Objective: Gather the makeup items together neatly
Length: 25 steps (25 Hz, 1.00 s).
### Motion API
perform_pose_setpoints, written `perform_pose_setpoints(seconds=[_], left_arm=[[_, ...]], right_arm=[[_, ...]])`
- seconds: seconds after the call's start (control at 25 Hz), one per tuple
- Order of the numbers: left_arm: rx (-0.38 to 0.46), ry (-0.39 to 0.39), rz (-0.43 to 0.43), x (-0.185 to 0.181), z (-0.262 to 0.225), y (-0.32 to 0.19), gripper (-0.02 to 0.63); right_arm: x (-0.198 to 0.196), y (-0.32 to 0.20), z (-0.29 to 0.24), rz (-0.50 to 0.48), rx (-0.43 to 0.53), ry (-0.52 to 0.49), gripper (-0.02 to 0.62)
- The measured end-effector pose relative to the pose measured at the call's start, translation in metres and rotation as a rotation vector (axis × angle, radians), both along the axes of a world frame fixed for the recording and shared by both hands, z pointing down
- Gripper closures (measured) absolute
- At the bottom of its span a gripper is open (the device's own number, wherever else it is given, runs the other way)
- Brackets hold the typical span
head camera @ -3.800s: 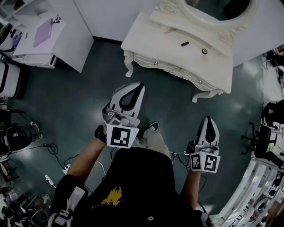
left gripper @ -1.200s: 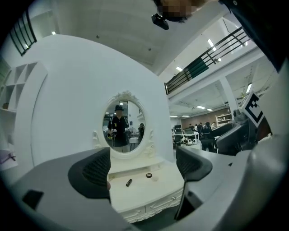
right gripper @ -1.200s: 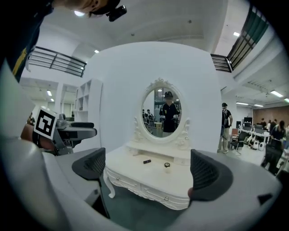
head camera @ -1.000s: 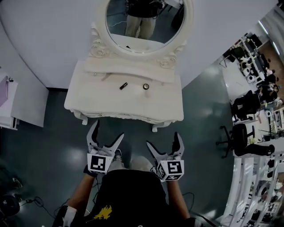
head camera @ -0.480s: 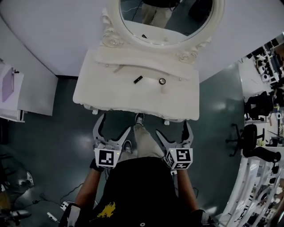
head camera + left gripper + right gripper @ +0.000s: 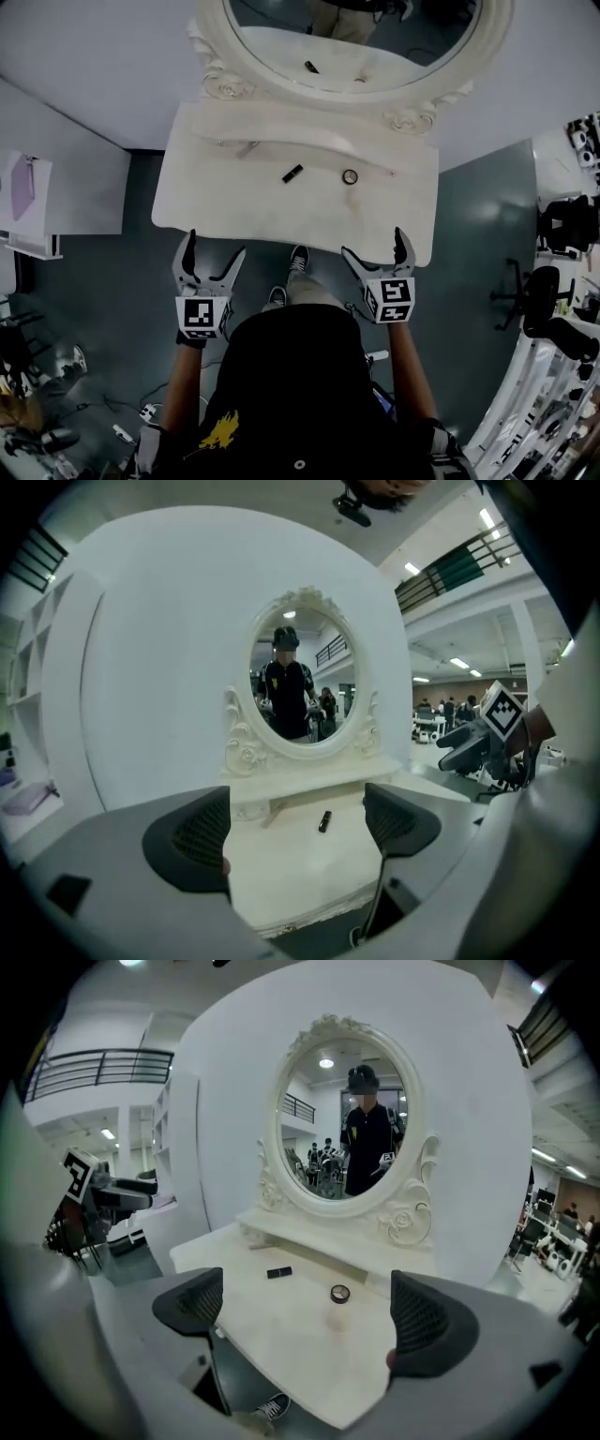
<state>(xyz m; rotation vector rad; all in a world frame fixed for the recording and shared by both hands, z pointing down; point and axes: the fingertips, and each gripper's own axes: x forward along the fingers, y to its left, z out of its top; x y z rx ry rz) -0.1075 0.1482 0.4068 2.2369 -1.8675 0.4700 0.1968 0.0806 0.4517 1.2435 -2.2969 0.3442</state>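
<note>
Well, the left gripper point(image 6: 216, 246) is wide open and empty, just in front of the table point(image 6: 216, 202). A black tube point(image 6: 292, 173) and a round tin point(image 6: 350, 176) lie farther back, apart from both grippers. The right gripper point(image 6: 373, 244) is open and empty too

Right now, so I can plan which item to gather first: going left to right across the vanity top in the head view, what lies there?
pale thin stick by the back ledge → small black tube → small round dark-rimmed container
</note>
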Motion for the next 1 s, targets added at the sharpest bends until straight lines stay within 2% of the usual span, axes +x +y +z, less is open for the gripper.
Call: perform_pose_setpoints(seconds=[0.08,0.2,0.32,0.44,0.52,0.6,0.72,0.84,1.0], left_arm=[[-0.017,-0.003,-0.014,0.007,0.000,-0.025,0.150],[0.000,0.036,-0.029,0.020,-0.014,-0.061,0.150],[-0.016,0.013,0.023,0.038,-0.013,-0.086,0.150],[-0.030,-0.010,0.062,0.058,-0.012,-0.100,0.150],[-0.015,0.002,0.061,0.066,-0.017,-0.101,0.150],[0.003,0.022,0.051,0.069,-0.022,-0.097,0.165],[-0.004,0.045,0.069,0.067,-0.020,-0.098,0.224],[-0.017,0.036,0.106,0.065,-0.015,-0.107,0.225],[0.010,0.028,0.147,0.058,-0.028,-0.124,0.225]], right_arm=[[0.004,-0.024,0.020,0.002,-0.036,-0.014,0.030],[0.002,-0.049,0.044,-0.009,-0.076,-0.019,0.060],[0.001,-0.073,0.075,-0.017,-0.097,0.007,0.084],[0.010,-0.090,0.117,-0.027,-0.165,0.032,0.109],[0.015,-0.096,0.144,-0.041,-0.214,0.051,0.129],[0.015,-0.103,0.169,-0.056,-0.247,0.069,0.148],[0.014,-0.114,0.206,-0.057,-0.286,0.109,0.179],[0.010,-0.122,0.218,-0.028,-0.309,0.136,0.202],[0.007,-0.128,0.224,0.043,-0.334,0.149,0.235]])
